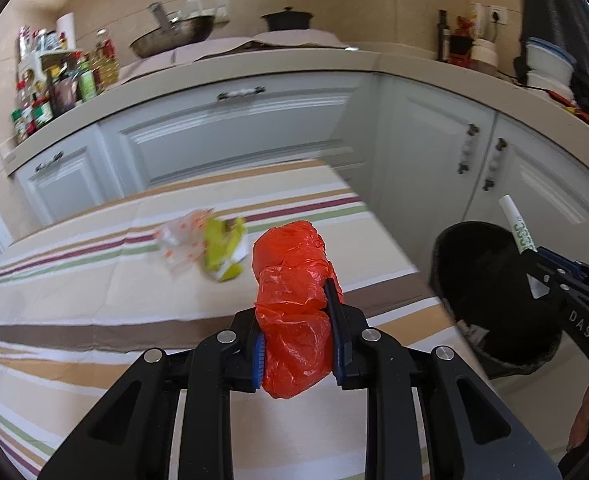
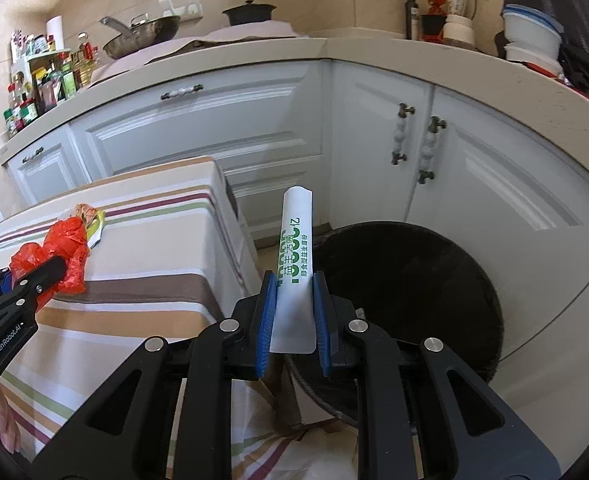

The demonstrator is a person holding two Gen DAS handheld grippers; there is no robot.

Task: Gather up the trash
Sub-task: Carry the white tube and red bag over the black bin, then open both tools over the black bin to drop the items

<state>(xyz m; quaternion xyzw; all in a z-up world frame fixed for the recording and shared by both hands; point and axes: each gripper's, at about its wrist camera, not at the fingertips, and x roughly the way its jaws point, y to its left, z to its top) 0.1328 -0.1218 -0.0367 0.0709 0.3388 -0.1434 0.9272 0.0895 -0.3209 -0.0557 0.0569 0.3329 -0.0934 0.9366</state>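
Observation:
My left gripper [image 1: 294, 300] is shut on a crumpled orange plastic bag [image 1: 294, 280], held just above the striped tablecloth [image 1: 94, 288]. The same orange plastic bag [image 2: 60, 252] shows at the left of the right wrist view. My right gripper [image 2: 293, 276] is shut on a white tube with green print [image 2: 296, 248], held above the near rim of a black bin [image 2: 406, 280]. In the left wrist view that white tube [image 1: 518, 226] sticks up over the black bin [image 1: 490, 276]. Crumpled yellow and white wrappers [image 1: 206, 248] lie further back on the table.
White cabinet doors [image 2: 474, 184] with knob handles stand behind the bin. The counter [image 1: 254, 68] above carries a wok, a black pot, several bottles and stacked white bowls. The table's right edge [image 2: 230, 216] drops off beside the bin.

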